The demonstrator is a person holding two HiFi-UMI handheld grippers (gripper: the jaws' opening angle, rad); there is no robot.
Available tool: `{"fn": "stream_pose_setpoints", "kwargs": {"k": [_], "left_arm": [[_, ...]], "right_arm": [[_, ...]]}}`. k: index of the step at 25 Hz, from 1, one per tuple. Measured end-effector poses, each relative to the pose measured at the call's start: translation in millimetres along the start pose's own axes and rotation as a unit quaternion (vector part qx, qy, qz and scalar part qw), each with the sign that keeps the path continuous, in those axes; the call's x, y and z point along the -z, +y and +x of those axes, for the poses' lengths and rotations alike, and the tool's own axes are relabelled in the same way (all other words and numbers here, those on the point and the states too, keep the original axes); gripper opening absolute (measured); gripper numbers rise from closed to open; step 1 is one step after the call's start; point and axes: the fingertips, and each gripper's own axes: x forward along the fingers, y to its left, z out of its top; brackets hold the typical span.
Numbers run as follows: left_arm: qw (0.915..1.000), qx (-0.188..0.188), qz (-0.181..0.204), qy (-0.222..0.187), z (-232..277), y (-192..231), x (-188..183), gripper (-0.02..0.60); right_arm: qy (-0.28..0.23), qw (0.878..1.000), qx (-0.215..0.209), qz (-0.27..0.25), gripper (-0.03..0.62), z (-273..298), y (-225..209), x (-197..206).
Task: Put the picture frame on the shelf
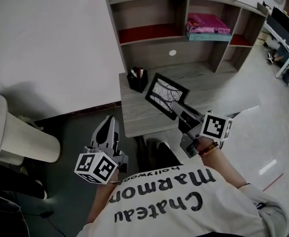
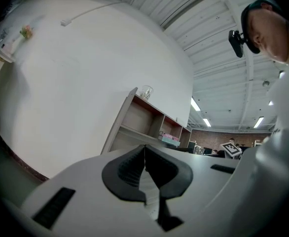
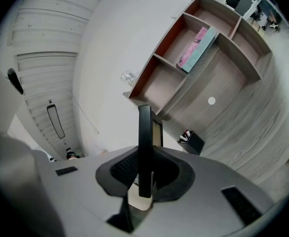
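L gripper [image 1: 108, 122] sits low at the person's left side, pointing fwd, marker cube facing up twd the head cam. Its fingers [image 2: 126, 171] are pressed together, nothing btwn them. R gripper [image 1: 178, 108] is reached fwd & to the left, arm extended, wrist [image 1: 207, 147] just behind its cube. Its fingers [image 3: 121, 168] clamp one edge of the picture frame [image 1: 165, 94], which is held tilted. Both forearms bare.

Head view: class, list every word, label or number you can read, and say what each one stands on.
"Chateau": on the person's white shirt, seen upside down.
"Marmon": same shirt, cut off there.
"hollywood": same shirt, small print.
Pink books on the shelf: print too small to read.
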Motion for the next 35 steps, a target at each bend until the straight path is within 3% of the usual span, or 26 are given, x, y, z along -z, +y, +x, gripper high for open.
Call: {"fn": "stream_pose_setpoints", "kwargs": {"k": [7,18,26,35], "left_arm": [[0.9998,-0.013,0.009,-0.014,25.9,16.8,-14.4,0.017],[0.9976,-0.050,0.019,-0.044,89.3,54.5,-52.1,0.017],[0.9954,-0.094,0.007,-0.020,107.9,82.5,-43.1,0.017],[0.9882,-0.151,0.008,-0.022,88.7,114.0,-46.1,0.017]], "right_arm": [[0.002,1.000,0.007,-0.015,0.069,26.0,-19.2,-32.9],[0.004,0.998,-0.059,-0.028,0.069,105.9,-21.0,-109.6],[-0.014,0.991,-0.124,-0.037,0.069,152.1,-8.4,-154.9],[-0.043,0.994,-0.101,-0.007,0.068,200.8,-31.7,-172.2]]}}
